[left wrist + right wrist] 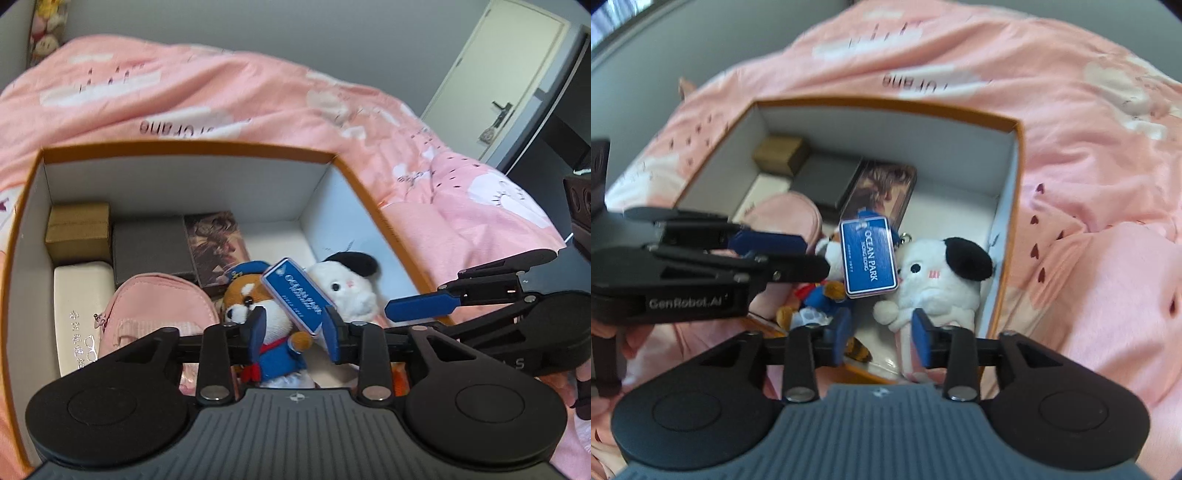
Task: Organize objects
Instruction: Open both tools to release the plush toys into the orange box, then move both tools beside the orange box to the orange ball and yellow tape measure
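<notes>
An orange-rimmed cardboard box (184,152) (1015,125) lies open on a pink bed. Inside lie a brown fox plush in blue uniform (266,314) (820,291) with a blue "Ocean Park" tag (297,295) (868,257), and a white plush with a black ear (347,284) (942,273). My left gripper (295,332) is open around the fox plush, just above it; it also shows in the right wrist view (783,254). My right gripper (881,339) is open and empty over the box's near edge, by the white plush; it also shows in the left wrist view (424,306).
The box also holds a pink pouch (162,306), a white case (79,310), a grey box (151,251), a small brown box (79,232) and a picture-covered box (218,243). The pink duvet (221,96) surrounds the box. A door (509,66) stands at the far right.
</notes>
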### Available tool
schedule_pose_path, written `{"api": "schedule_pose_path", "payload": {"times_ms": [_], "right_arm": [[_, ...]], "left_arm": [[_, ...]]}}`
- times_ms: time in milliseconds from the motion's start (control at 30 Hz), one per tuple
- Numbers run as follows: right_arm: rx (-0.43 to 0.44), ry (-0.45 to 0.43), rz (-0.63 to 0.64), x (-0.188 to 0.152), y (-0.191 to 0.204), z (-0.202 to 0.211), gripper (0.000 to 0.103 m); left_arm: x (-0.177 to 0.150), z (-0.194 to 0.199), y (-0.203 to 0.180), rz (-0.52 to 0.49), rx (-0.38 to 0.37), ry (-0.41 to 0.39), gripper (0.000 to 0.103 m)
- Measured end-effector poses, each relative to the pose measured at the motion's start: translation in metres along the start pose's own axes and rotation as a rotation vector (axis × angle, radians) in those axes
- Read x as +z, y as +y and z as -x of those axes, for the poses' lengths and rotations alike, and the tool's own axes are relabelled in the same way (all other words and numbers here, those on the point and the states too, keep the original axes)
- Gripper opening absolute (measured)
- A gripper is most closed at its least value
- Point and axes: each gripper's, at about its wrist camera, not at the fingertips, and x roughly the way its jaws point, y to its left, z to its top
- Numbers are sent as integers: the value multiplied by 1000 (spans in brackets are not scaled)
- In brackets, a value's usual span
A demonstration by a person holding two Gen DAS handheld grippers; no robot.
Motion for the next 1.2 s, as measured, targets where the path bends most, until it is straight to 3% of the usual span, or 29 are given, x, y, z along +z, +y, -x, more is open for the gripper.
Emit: {"api": "schedule_pose_path", "payload": {"times_ms": [200, 267, 400, 633, 800, 1000, 1200], "right_arm": [[-28, -176, -36, -32, 3, 33, 61], [-50, -239, -36, -44, 7, 43, 72], [-123, -318, -31, -68, 10, 53, 77], [-260, -270, -75, -102, 7, 25, 77], [-280, -255, -118, -109, 0, 16, 77], [-305, -239, -171, -120, -7, 7, 77], [-267, -238, -218, -126, -16, 4, 72]], "left_arm": [[-13, 22, -23, -87, -24, -72, 51], [-20, 29, -32, -123, -23, -95, 53], [-37, 36, -45, -192, -17, -116, 63], [-60, 33, -64, -334, 40, -172, 68], [-72, 37, -70, -391, 40, -210, 71], [-85, 17, -76, -431, -5, -99, 73], [-88, -17, -73, -407, -24, 19, 73]]}}
